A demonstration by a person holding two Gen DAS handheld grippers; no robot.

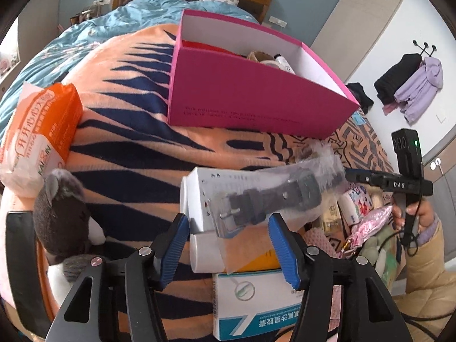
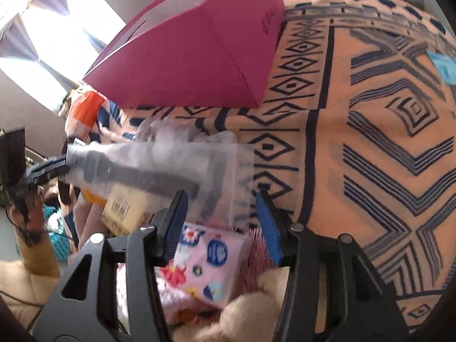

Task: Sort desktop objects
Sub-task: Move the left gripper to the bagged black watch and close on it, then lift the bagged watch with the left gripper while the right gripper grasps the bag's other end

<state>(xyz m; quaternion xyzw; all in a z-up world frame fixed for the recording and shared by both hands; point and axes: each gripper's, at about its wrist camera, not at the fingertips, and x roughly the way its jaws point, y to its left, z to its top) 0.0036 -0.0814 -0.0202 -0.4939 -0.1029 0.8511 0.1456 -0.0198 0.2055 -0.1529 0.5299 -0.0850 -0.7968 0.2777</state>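
Note:
A clear plastic bag with a black watch strap inside (image 1: pixel 273 196) lies across a white box (image 1: pixel 196 193). It sits between the blue pads of my left gripper (image 1: pixel 228 222), whose jaws stand apart and do not press it. The right gripper (image 1: pixel 353 175), held by a hand (image 1: pixel 421 213), points at the bag's far end. In the right wrist view the same bag (image 2: pixel 148 168) reaches between the spread pads of my right gripper (image 2: pixel 222 199), and the left gripper (image 2: pixel 54 168) meets its other end. A pink open box (image 1: pixel 256 97) (image 2: pixel 193 51) stands behind on the bed.
An orange tissue pack (image 1: pixel 40 131) and a grey plush toy (image 1: pixel 62 213) lie at the left. A white medicine box (image 1: pixel 256 305) and a white tube (image 1: pixel 205 256) sit under the left gripper. A pink flowered tissue pack (image 2: pixel 211 259) lies under the right gripper, on the orange patterned blanket (image 2: pixel 370 142).

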